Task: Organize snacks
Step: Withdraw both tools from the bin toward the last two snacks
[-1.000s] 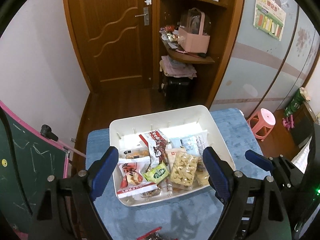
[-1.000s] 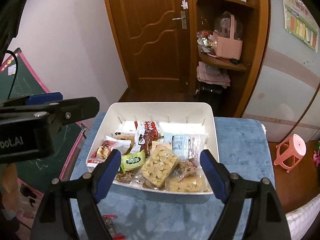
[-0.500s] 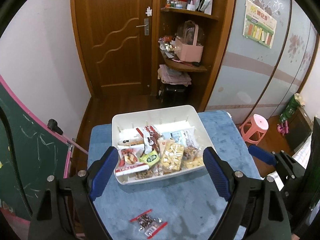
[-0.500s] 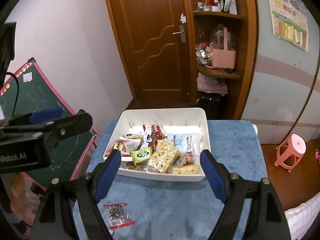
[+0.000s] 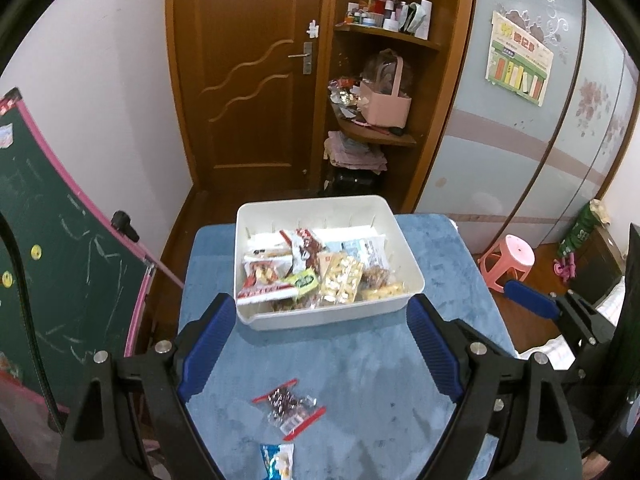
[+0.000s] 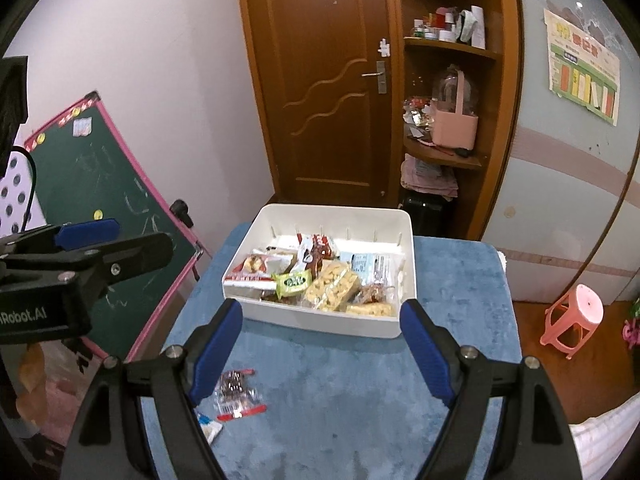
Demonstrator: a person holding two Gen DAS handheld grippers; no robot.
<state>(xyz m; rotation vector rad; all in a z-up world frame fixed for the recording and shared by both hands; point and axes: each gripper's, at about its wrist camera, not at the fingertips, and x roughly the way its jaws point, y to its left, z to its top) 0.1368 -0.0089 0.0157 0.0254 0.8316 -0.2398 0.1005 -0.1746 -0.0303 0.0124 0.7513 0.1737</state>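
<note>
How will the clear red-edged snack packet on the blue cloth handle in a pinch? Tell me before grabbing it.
The snack packet looks like thin crinkly film, so it will probably flop and feel light. Lying flat on the plush blue cloth, it may slide or buckle rather than lift cleanly.

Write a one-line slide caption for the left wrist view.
Open left gripper above blue tabletop; white bin of snacks ahead, two snack packets outside it.
</note>
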